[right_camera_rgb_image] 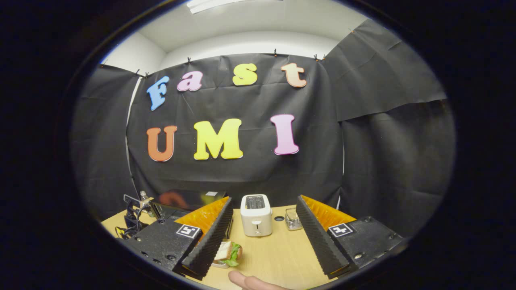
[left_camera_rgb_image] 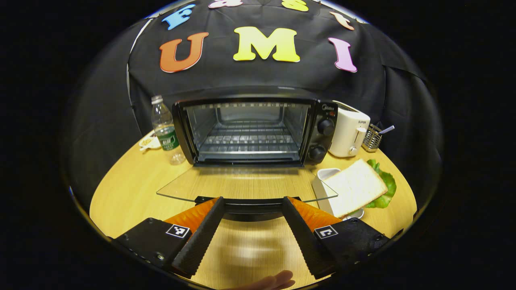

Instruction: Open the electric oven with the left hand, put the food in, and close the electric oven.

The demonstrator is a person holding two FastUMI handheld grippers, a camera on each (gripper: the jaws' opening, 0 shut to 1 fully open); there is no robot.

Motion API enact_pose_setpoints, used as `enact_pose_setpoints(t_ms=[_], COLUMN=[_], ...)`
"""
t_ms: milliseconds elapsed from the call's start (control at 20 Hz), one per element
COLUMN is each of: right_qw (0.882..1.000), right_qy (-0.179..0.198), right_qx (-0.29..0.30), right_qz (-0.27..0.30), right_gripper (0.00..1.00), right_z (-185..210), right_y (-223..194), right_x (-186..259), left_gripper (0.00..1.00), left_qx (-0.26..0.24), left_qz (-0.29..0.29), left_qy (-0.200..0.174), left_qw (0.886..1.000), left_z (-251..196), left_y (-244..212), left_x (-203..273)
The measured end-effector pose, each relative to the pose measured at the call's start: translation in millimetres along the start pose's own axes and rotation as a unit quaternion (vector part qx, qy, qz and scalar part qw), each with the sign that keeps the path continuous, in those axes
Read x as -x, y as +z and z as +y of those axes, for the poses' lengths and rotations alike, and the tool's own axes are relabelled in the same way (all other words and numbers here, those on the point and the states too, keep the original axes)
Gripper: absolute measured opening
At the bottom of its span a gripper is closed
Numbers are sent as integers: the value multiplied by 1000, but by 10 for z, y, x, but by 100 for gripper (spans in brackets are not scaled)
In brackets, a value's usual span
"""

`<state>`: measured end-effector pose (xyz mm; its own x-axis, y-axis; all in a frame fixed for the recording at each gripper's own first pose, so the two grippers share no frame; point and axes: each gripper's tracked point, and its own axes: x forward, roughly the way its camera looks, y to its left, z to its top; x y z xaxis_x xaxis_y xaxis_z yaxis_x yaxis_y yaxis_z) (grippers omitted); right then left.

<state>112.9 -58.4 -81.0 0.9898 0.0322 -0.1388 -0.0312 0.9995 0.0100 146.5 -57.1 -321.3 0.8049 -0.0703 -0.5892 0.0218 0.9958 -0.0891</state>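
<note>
Left gripper view: electric oven (left_camera_rgb_image: pixel 258 131) at back edge of tabletop (left_camera_rgb_image: pixel 121 193), door (left_camera_rgb_image: pixel 246 185) swung fully down, glass pane lying flat toward the camera. Wire rack visible inside, cavity bare. Left gripper (left_camera_rgb_image: pixel 252 205) spread wide, fingers either side of the door's dark handle (left_camera_rgb_image: pixel 250 206) at its front edge; contact with handle cannot be told, nothing clamped between fingers. Sandwich (left_camera_rgb_image: pixel 356 185) of bread and lettuce on a white dish (left_camera_rgb_image: pixel 324 181), right of the open door, near right edge of tabletop. White toaster (left_camera_rgb_image: pixel 348 133) just right of oven at back edge; small wire holder (left_camera_rgb_image: pixel 373 137) beside it. Water bottle (left_camera_rgb_image: pixel 165 129) at back left, just beside oven; small saucer (left_camera_rgb_image: pixel 149 143) left of bottle. Fingertip (left_camera_rgb_image: pixel 278 280) at bottom of view.

Right gripper view: right gripper (right_camera_rgb_image: pixel 262 237) held high over tabletop, fingers wide apart, nothing between them. Toaster ahead, sandwich (right_camera_rgb_image: pixel 229 251) partly behind one finger. Oven top (right_camera_rgb_image: pixel 189 199) at far left.
</note>
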Motion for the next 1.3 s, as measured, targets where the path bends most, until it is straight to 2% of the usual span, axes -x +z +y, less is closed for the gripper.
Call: enact_pose_setpoints(t_ms=[150, 250, 300, 350, 400, 500, 550, 600, 650, 700, 750, 900, 950, 1050, 1100, 1200, 1250, 1300], right_qw=[1000, 1000, 1000, 1000, 1000, 999, 999, 999, 998, 997, 996, 991, 989, 983, 979, 969, 961, 950], right_qy=[2, 0, 0, 1, 3, 7, 8, 9, 13, 19, 26, 48, 54, 70, 82, 111, 128, 147], right_qx=[8, 11, 11, 11, 12, 11, 12, 14, 17, 20, 23, 38, 42, 43, 44, 40, 31, 16], right_qz=[12, 17, 20, 24, 27, 36, 43, 50, 59, 73, 87, 121, 133, 161, 180, 218, 245, 275], right_gripper=[100, 100, 100, 100, 100, 100, 90, 90, 100, 100, 91, 91, 100, 100, 91, 91, 100, 100], right_z=[13, 0, -1, 17, 32, 43, 43, 32, 46, 62, 84, 124, 130, 169, 198, 280, 332, 404], right_y=[-83, -109, -119, -140, -143, -190, -233, -266, -309, -364, -437, -612, -679, -841, -930, -1118, -1257, -1383], right_x=[-41, -72, -86, -97, -114, -159, -190, -223, -271, -321, -364, -507, -566, -675, -724, -836, -887, -921], left_gripper=[94, 96, 94, 83, 96, 95, 95, 95, 95, 95, 95, 94, 94, 94, 94, 94, 94, 94], left_qx=[8, 5, 6, 5, 3, 5, 8, 9, 7, 5, 3, 0, 0, -3, -6, -7, -8, -9], left_qz=[40, 20, 29, 29, 23, 18, 13, 3, -13, -27, -45, -118, -137, -182, -209, -256, -278, -296], left_qy=[-1, -1, -1, -2, -2, -3, -3, -3, -5, -7, -7, -16, -17, -17, -12, 1, 8, 13], left_qw=[999, 1000, 1000, 1000, 1000, 1000, 1000, 1000, 1000, 1000, 999, 993, 990, 983, 978, 967, 961, 955], left_z=[10, -12, -14, -11, -8, 4, 8, 19, 23, 34, 43, 23, 23, 44, 72, 129, 145, 169], left_y=[-392, -343, -402, -414, -390, -361, -332, -276, -197, -125, -25, 392, 513, 772, 917, 1139, 1221, 1282], left_x=[-161, -216, -187, -171, -190, -167, -150, -111, -55, 19, 115, 506, 643, 949, 1108, 1399, 1537, 1671])
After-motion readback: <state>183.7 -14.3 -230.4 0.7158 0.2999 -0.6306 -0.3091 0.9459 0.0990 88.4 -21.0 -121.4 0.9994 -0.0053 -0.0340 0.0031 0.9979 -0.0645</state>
